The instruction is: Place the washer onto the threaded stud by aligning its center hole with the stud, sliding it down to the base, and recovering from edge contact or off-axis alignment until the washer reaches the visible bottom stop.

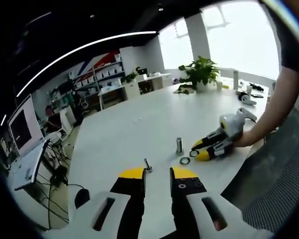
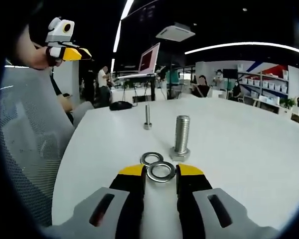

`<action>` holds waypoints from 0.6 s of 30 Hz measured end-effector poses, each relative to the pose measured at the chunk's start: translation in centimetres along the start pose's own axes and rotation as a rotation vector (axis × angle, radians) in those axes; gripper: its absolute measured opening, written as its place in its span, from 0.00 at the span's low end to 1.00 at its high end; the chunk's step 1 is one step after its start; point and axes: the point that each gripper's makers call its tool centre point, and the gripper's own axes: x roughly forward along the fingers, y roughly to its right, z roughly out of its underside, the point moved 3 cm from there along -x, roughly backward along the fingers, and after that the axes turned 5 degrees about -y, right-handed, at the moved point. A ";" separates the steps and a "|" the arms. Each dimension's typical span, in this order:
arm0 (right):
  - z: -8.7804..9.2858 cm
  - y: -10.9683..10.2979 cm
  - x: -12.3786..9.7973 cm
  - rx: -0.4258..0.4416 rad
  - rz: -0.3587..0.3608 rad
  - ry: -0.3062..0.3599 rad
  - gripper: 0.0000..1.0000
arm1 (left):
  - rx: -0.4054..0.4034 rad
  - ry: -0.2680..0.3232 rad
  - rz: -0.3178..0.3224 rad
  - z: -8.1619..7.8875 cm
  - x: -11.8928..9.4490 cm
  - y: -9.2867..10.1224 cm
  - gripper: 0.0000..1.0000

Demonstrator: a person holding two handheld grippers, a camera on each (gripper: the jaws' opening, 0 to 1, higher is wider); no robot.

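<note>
A thick threaded stud (image 2: 181,135) stands upright on its hex head on the white table (image 2: 249,149); it also shows in the left gripper view (image 1: 179,145). A washer (image 2: 161,172) lies flat just short of it. My right gripper (image 2: 161,171) is shut on that washer, its yellow tips touching both sides. A second washer (image 2: 151,159) lies just beyond, left of the stud. A thin stud (image 2: 147,117) stands farther back. My left gripper (image 1: 158,174) is open with nothing between its tips, the thin stud (image 1: 147,165) just ahead. The right gripper (image 1: 217,142) sits low on the table there, with a washer (image 1: 185,160) by its tips.
A person's arm (image 1: 274,107) holds the right gripper. A mesh chair back (image 2: 30,144) stands at the table's near edge. A potted plant (image 1: 199,72) and small items sit at the table's far end. A laptop on a stand (image 2: 147,62) is behind the table, with people beyond.
</note>
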 end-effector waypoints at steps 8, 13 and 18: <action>-0.6 -0.3 -0.5 0.000 0.003 0.004 0.25 | -0.001 -0.001 -0.002 0.0 0.0 0.0 0.17; -2.2 0.1 -1.0 -0.016 0.012 0.029 0.25 | -0.001 0.004 -0.006 0.0 -0.1 -0.1 0.17; -3.8 0.4 -1.3 -0.039 0.020 0.051 0.25 | -0.001 0.008 -0.011 -0.1 -0.1 -0.2 0.17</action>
